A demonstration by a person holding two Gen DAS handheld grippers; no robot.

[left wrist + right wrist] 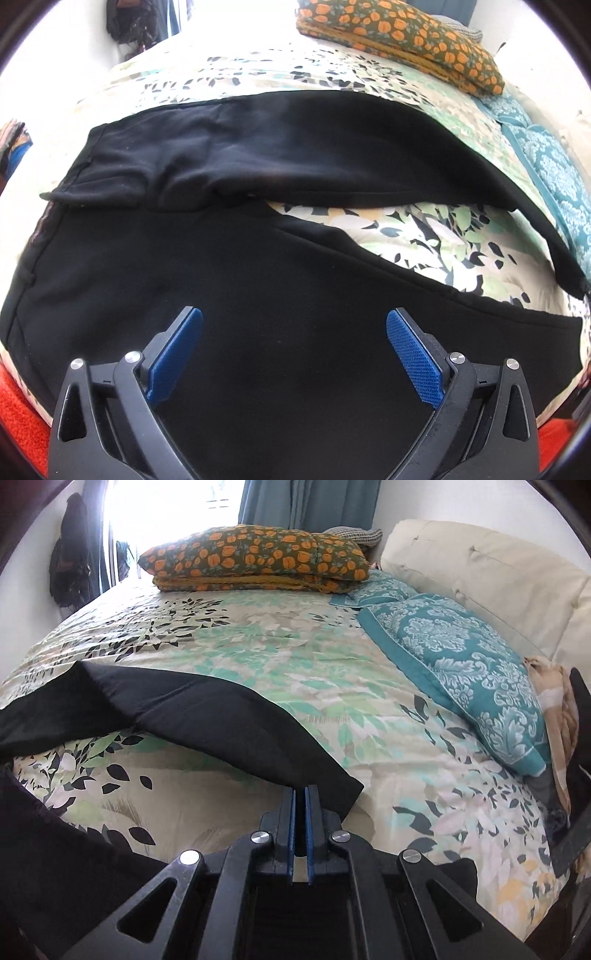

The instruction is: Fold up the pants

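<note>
Black pants (258,158) lie spread across the leaf-print bedspread (424,236), waist at the left and two legs running right. My left gripper (294,314) hovers open over the near leg (221,295), with its blue pads (410,354) wide apart and nothing between them. In the right wrist view the far leg (207,709) arches up off the bedspread (258,638). My right gripper (300,792) is shut on that leg's hem end. The near leg shows only as a dark edge (44,842) at the lower left.
A folded orange-flowered quilt (255,554) lies at the far side of the bed. Teal patterned pillows (461,664) rest against a cream headboard (480,572) on the right. Beige cloth and a dark object (565,720) sit at the right edge. Red fabric (18,417) shows below the bed's near edge.
</note>
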